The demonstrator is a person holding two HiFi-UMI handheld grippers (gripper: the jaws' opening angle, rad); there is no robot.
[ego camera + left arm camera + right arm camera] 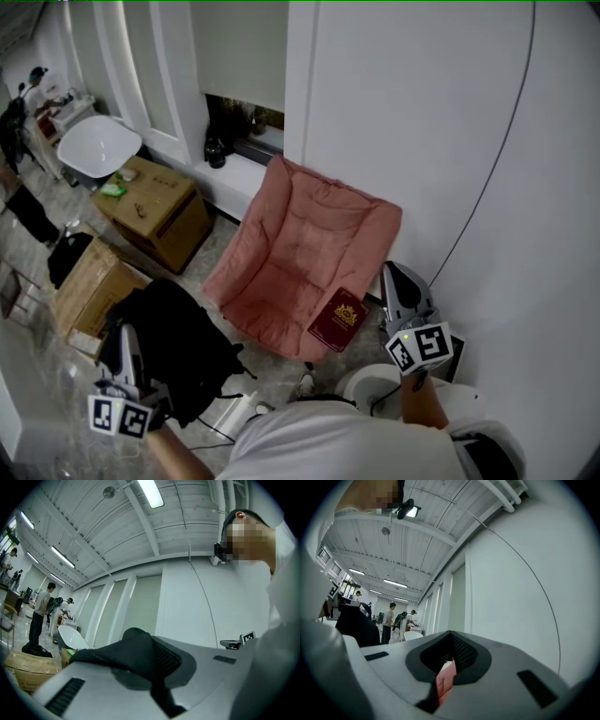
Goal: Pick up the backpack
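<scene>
The left gripper [127,330] is closed on the backpack [178,342]. In the left gripper view a fold of black fabric [126,651] lies over the jaws and goes down between them, and the jaws are pressed together on it. The body of the backpack is directly in front of this gripper and to its right side, a dark mass between a cardboard box [89,286] on the gripper's left and a pink folding chair [305,253] further to the right. Whether the backpack stands on the floor or is already raised from it, the pictures do not tell. The right gripper [394,274] is well apart from the backpack, on the other side of the chair and near a white wall [450,141]. Its jaws meet at the tips and hold nothing – only a thin slit behind the tips is there, and through it a bit of the pink chair shows. Just to the left of this gripper a dark red booklet [339,320] lies on the low edge of the chair seat. Far ahead of the left gripper there are a wooden box [159,211] and a white chair [97,145].
</scene>
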